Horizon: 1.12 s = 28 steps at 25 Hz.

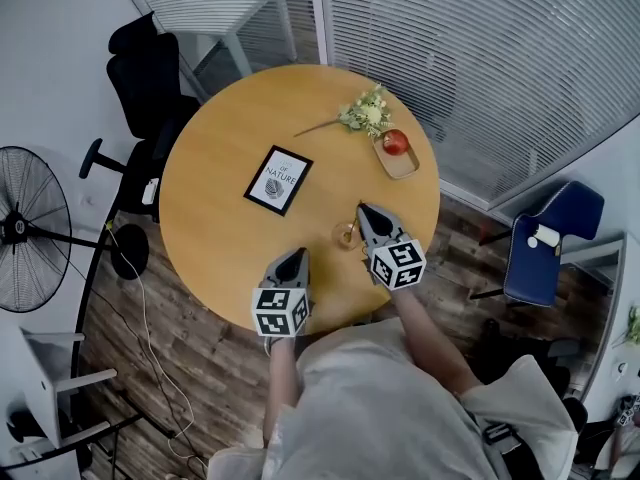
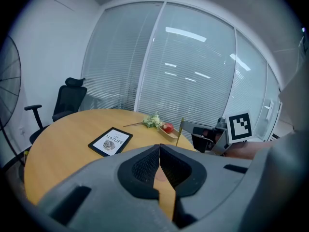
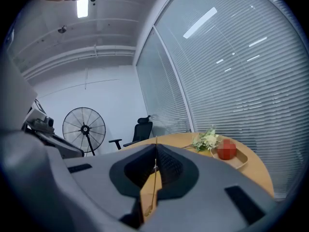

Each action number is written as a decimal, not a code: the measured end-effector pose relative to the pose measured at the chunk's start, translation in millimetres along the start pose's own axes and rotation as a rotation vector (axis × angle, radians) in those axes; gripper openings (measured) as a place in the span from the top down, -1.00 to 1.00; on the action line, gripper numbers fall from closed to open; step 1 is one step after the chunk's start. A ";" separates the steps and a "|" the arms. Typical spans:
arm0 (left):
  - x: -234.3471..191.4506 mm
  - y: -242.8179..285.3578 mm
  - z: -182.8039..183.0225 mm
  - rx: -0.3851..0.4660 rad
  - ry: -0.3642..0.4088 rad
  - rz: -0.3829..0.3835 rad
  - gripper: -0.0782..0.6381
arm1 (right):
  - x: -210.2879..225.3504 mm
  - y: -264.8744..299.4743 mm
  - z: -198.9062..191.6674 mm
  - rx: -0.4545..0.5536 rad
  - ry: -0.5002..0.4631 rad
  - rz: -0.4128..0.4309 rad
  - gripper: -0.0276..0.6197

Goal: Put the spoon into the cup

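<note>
A small clear glass cup (image 1: 346, 235) stands on the round wooden table (image 1: 220, 238) near its front edge. My right gripper (image 1: 362, 211) hovers just right of and above the cup, shut on a thin golden spoon (image 2: 180, 131) that it holds upright. In the right gripper view the spoon's handle (image 3: 155, 178) runs up between the closed jaws of the right gripper (image 3: 156, 151). My left gripper (image 1: 297, 255) sits to the left of the cup at the table's edge, shut with nothing in it. The left gripper's (image 2: 159, 149) own body hides the cup in its view.
A black-framed card (image 1: 279, 180) lies mid-table. At the far side lie a flower sprig (image 1: 366, 113) and a wooden tray (image 1: 400, 163) with a red apple (image 1: 395, 142). Around the table are a black office chair (image 1: 150, 78), a standing fan (image 1: 20, 228) and a blue chair (image 1: 550, 238).
</note>
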<state>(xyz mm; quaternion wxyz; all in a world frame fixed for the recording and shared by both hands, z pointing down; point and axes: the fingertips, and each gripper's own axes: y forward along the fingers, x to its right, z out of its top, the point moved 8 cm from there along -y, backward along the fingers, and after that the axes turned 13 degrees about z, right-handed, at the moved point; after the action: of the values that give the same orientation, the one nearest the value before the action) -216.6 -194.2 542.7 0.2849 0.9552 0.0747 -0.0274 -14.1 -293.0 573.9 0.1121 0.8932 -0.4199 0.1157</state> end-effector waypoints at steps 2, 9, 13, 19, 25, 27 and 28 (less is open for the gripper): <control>0.8 -0.4 -1.3 0.000 -0.003 0.004 0.76 | 0.1 2.4 -3.3 -0.013 -0.007 0.010 0.91; 2.0 -0.6 -2.7 0.002 -0.007 0.006 0.76 | 2.1 2.4 -16.6 -0.061 0.005 0.033 0.91; 5.1 2.5 -2.5 -0.003 -0.006 -0.003 0.76 | 6.5 -2.0 -19.2 -0.083 0.020 0.033 0.91; 10.6 5.2 -1.9 -0.001 0.001 -0.019 0.76 | 12.8 -9.4 -24.2 -0.098 0.047 0.024 0.91; 12.6 4.2 -6.6 -0.010 -0.006 -0.022 0.76 | 12.8 -14.5 -31.8 -0.127 0.051 0.024 0.91; 11.8 4.3 -7.0 -0.009 -0.009 -0.021 0.76 | 13.1 -14.5 -34.3 -0.138 0.050 0.025 0.91; 11.7 4.5 -7.2 -0.009 -0.010 -0.020 0.76 | 13.5 -14.5 -35.6 -0.142 0.051 0.025 0.91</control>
<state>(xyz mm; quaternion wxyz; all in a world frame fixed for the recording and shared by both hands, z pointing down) -204.3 -192.5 550.0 0.2892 0.9531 0.0828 -0.0346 1.5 -283.2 610.3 0.1844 0.8744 -0.4352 0.1097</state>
